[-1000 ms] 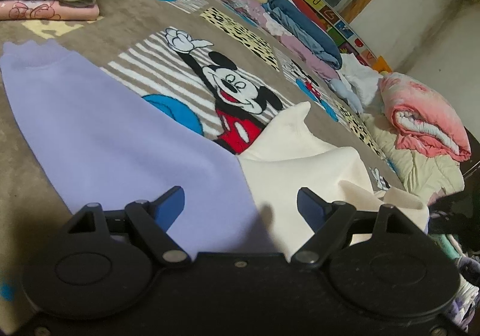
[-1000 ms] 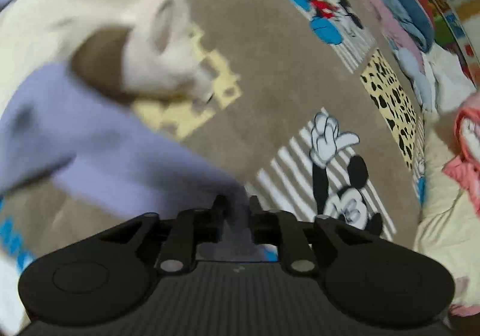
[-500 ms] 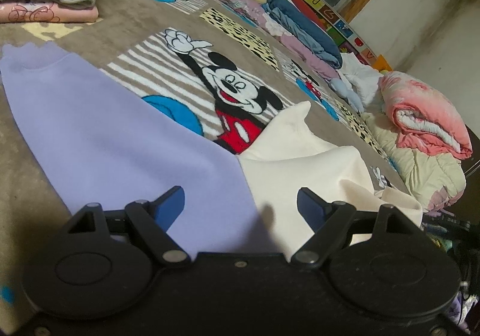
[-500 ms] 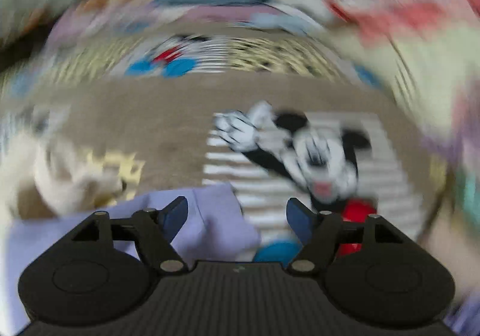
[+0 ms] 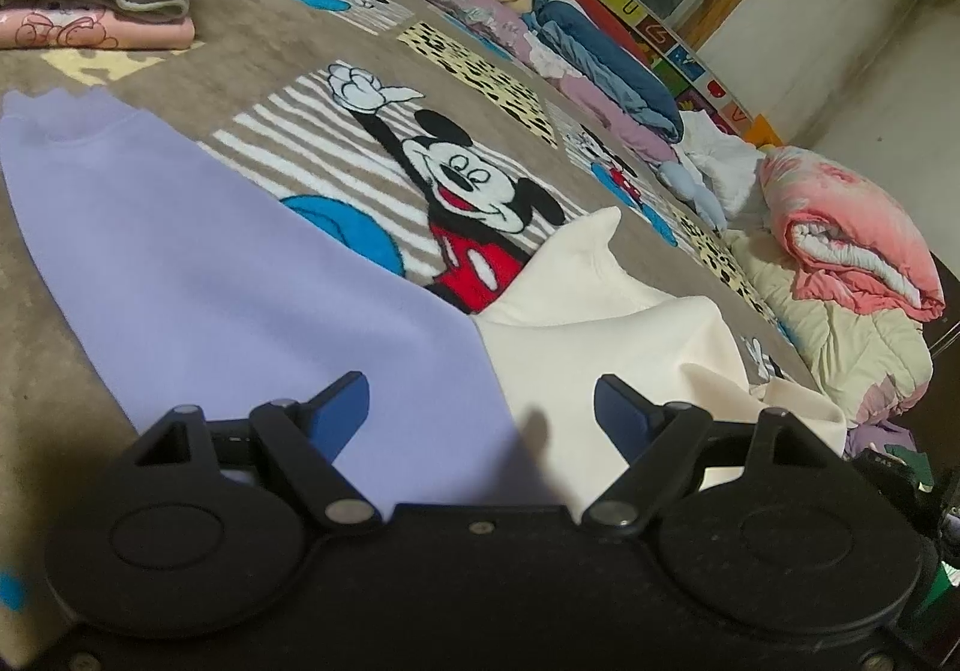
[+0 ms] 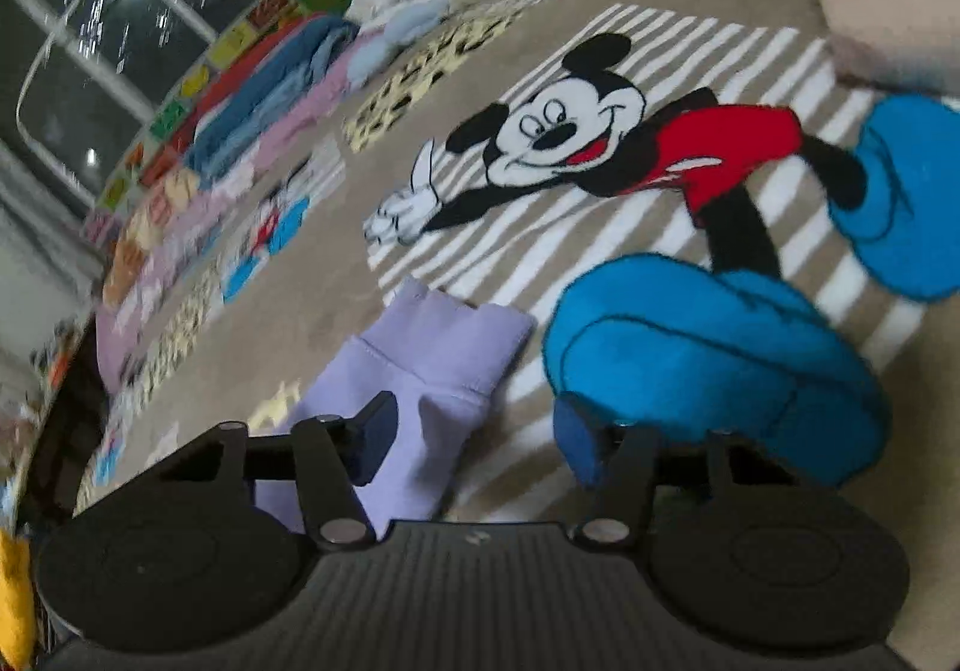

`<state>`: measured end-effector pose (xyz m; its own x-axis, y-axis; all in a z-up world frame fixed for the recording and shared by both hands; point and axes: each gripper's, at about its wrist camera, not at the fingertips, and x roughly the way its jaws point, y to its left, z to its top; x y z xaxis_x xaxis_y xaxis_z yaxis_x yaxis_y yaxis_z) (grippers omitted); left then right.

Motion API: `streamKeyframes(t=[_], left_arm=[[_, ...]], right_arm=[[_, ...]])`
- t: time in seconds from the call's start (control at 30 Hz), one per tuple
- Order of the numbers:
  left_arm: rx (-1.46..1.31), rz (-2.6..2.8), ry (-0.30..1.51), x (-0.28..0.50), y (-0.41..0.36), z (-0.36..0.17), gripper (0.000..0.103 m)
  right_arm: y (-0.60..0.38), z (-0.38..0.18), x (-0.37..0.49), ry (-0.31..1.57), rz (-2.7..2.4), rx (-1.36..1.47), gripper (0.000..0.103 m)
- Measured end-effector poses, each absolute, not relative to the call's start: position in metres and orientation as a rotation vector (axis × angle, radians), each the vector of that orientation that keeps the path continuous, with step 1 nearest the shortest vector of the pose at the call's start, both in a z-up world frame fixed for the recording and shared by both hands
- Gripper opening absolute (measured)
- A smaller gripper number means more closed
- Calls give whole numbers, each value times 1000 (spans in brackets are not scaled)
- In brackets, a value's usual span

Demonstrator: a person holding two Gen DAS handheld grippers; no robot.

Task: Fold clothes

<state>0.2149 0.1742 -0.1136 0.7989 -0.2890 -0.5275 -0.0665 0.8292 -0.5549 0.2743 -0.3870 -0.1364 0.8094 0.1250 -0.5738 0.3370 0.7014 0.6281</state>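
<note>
Below both grippers' parted jaws, lavender sleeve point(image 5: 198, 275) flat on blanket point(image 5: 288, 65).

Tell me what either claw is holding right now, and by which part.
Nothing. The left claw and right claw are both open; the purple sleeve lies loose.
</note>
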Motion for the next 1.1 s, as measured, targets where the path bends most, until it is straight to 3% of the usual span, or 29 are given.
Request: streamKeyframes(t=[0.07,0.6,1.1], left_arm=[[-591,-129,642,215,174,-114,82],[-588,-124,640,213,174,-111,82],[-567,-129,627,214,170,-111,82]], right_arm=[[-384,-138,278,609,-126,826,12],[-446,-52,222,482,-138,745,11],[-477,-120,184,571,-257,815,11]])
